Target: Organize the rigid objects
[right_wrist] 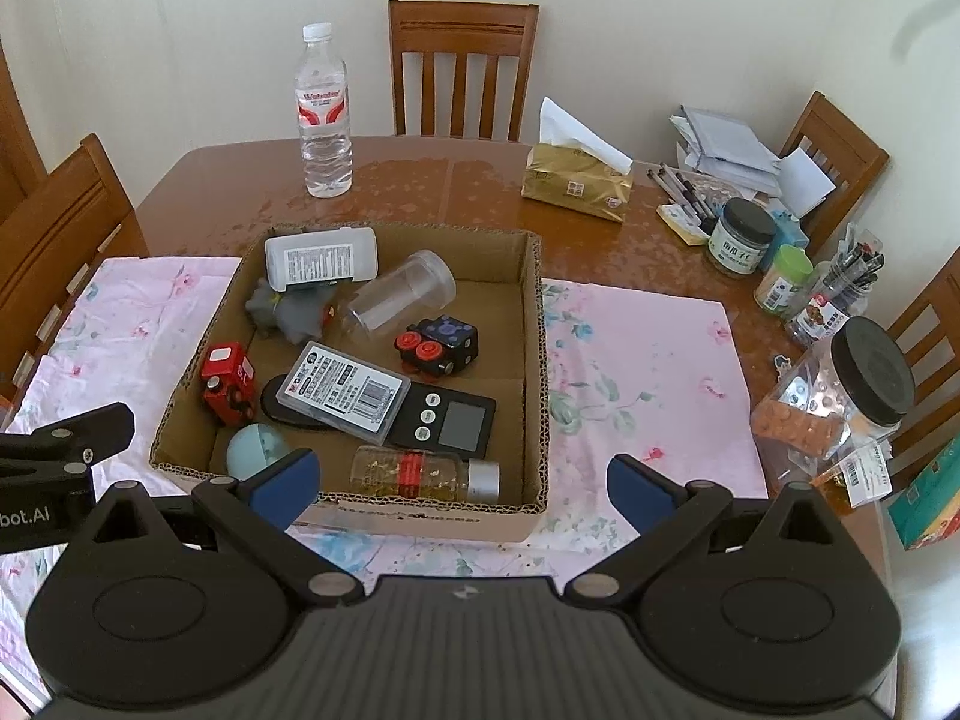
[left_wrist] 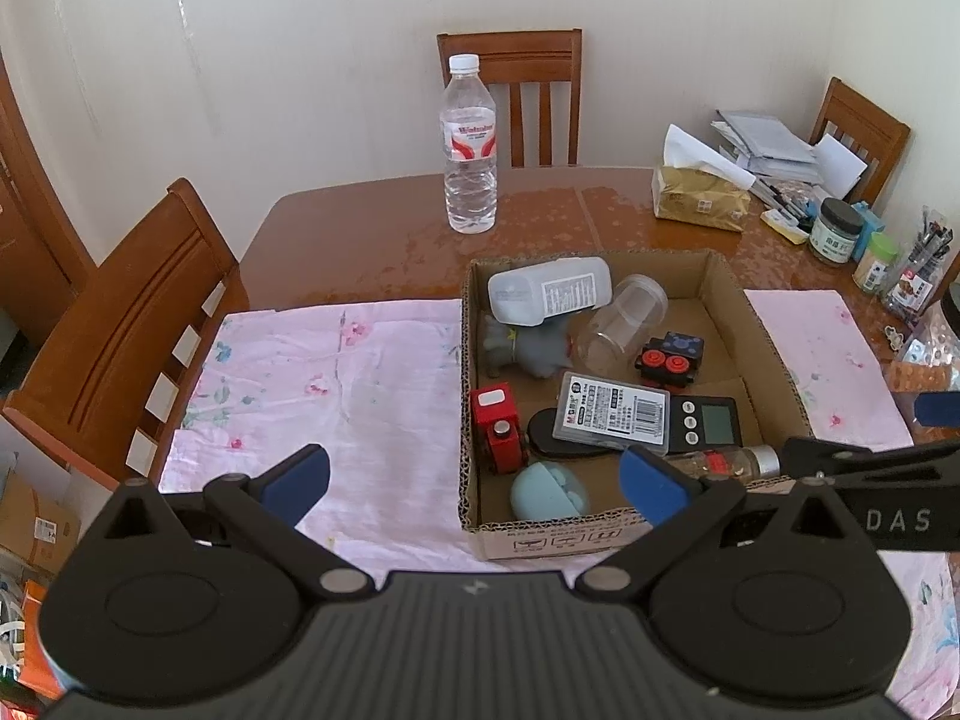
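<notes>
A shallow cardboard box on a pink floral cloth holds several rigid items: a white container, a clear jar, a grey toy, a red toy, a black and red toy, a grey card case, a black scale, a spice bottle and a light blue case. My left gripper is open and empty at the box's near left corner. My right gripper is open and empty over the box's near wall.
A water bottle stands behind the box. A tissue pack, jars, pens and papers crowd the table's right side. A black-lidded jar lies at the right edge. Wooden chairs surround the table.
</notes>
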A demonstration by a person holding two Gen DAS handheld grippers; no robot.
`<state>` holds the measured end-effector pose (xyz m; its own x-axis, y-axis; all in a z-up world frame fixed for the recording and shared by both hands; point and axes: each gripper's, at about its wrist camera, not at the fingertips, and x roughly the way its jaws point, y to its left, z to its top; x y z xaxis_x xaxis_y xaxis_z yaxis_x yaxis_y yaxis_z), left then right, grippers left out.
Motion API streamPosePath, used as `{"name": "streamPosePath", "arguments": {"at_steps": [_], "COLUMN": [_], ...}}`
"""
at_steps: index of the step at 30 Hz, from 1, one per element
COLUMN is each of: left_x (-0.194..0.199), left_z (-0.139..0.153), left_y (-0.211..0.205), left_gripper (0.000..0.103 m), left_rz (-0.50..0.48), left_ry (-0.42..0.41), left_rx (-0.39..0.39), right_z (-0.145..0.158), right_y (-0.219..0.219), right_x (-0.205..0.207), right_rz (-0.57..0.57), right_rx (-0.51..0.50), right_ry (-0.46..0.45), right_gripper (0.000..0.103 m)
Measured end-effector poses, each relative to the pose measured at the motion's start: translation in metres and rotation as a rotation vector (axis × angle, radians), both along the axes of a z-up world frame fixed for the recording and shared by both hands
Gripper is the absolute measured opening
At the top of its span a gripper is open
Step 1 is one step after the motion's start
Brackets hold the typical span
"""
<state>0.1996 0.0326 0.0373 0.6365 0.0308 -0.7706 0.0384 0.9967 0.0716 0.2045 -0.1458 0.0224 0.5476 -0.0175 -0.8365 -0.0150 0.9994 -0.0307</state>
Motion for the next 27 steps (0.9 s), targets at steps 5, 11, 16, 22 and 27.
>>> {"name": "streamPosePath", "arguments": {"at_steps": [5,11,16,22,27], "left_x": [0.001,0.0016,0.002,0.001,-0.0001], "left_z": [-0.0006,-0.0004,0.0024,0.003,0.0033], "left_y": [0.0008,0.0008,0.0009,0.0001,-0.0007], "left_gripper": [0.102,0.102,0.102,0.102,0.102], "left_rz": [0.002,0.003,0.003,0.002,0.001], "left_ry": [0.004,0.004,0.0,0.002,0.001], "left_rx": [-0.003,-0.003,-0.005,-0.006,-0.007], "right_z": [-0.0001,0.0014,0.0027,0.0034,0.004], "right_y": [0.0019,0.0027,0.0022,0.002,0.0024], "right_x": [0.0006,0.0008,0.001,0.0007,0.0003], "right_rz": [-0.001,-0.002,-0.004,-0.006,-0.008], "right_rx": [-0.001,0.001,0.002,0.005,0.005], "right_ry": [-0.001,-0.007,-0.01,-0.012,-0.013], "right_gripper": [0.103,0.103,0.103,0.103,0.103]}}
